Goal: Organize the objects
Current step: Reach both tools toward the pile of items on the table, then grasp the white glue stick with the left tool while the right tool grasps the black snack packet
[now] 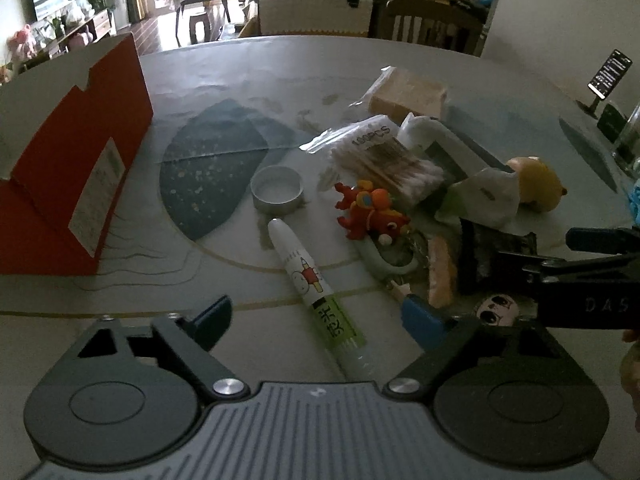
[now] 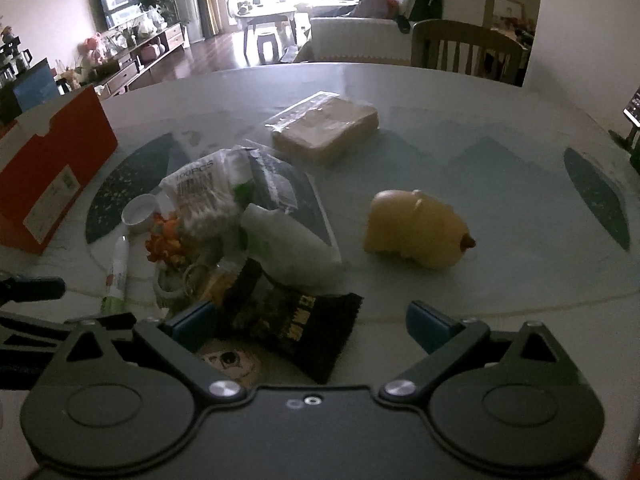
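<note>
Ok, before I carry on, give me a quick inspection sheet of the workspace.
Surface: round patterned table, crowded near the front.
Job's things: open red box at left; glue pen, round white lid, cotton swab pack, red toy, yellow toy, black packet.
Clutter: wrapped tan block, phone on stand.
Grippers: left gripper open over the glue pen; right gripper open over the black packet.
Cables: nothing seen.
Surroundings: chair, sofa, TV.

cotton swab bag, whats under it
The cotton swab bag lies partly on a dark flat packet and a white tube; whatever else sits beneath is covered.
</note>
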### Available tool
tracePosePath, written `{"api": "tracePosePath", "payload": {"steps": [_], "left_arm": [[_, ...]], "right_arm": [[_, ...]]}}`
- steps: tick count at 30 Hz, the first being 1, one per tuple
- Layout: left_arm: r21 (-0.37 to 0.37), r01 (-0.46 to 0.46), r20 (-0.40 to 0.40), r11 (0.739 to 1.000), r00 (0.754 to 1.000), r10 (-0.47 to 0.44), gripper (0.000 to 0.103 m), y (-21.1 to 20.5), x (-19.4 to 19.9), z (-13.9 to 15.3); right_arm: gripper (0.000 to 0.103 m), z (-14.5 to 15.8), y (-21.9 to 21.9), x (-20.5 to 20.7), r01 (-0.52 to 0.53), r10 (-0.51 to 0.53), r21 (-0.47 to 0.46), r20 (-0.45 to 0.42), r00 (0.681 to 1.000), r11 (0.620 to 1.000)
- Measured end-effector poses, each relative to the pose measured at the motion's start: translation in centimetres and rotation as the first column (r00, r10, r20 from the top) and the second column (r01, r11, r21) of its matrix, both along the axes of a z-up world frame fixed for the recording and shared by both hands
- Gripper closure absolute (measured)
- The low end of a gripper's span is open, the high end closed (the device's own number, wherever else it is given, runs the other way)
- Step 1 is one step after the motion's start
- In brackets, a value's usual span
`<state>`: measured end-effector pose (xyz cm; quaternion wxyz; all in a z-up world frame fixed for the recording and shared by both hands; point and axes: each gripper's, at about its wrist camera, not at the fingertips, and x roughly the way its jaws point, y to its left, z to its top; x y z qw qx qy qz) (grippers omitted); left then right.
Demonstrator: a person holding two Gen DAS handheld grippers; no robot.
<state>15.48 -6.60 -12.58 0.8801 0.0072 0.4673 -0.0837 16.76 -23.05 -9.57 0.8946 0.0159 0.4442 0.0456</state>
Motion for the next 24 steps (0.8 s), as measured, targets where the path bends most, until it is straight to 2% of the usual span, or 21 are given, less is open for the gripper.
{"api": "tracePosePath", "payload": {"steps": [4,6,10,12,18,24], "left_arm": [[0.013,0.010,-0.019,1.000,1.000,-0.010,0.034,-0.4,0.3,-0.4],[0.026,0.013,-0.036,1.000,0.999,-0.012,0.046,-0.6,0.4,-0.8],[0.042,0.024,-0.032,0.999,0.999,-0.023,0.059,-0.7,0.4,-0.7],[0.053,0.032,-0.029,0.998,0.999,-0.031,0.071,-0.8,0.4,-0.7],[0.064,0.043,-0.024,0.997,0.999,-0.042,0.084,-0.8,0.1,-0.7],[0.059,0.049,-0.019,0.997,0.999,-0.048,0.087,-0.5,-0.3,-0.6]], "right_arm": [[0.003,-0.3,0.4,0.5,-0.005,0.005,-0.004,-0.016,1.000,1.000],[0.003,-0.5,0.5,0.7,-0.005,0.005,0.000,-0.024,1.000,1.000],[0.004,-0.7,0.6,0.9,-0.002,0.002,0.009,-0.037,0.999,1.000],[0.004,-0.9,0.7,1.0,0.005,-0.005,0.006,-0.047,0.999,1.000],[0.005,-1.1,0.7,1.1,0.019,-0.017,0.024,-0.063,0.998,1.000],[0.008,-1.3,0.6,0.9,0.027,-0.024,0.041,-0.082,0.996,0.999]]}}
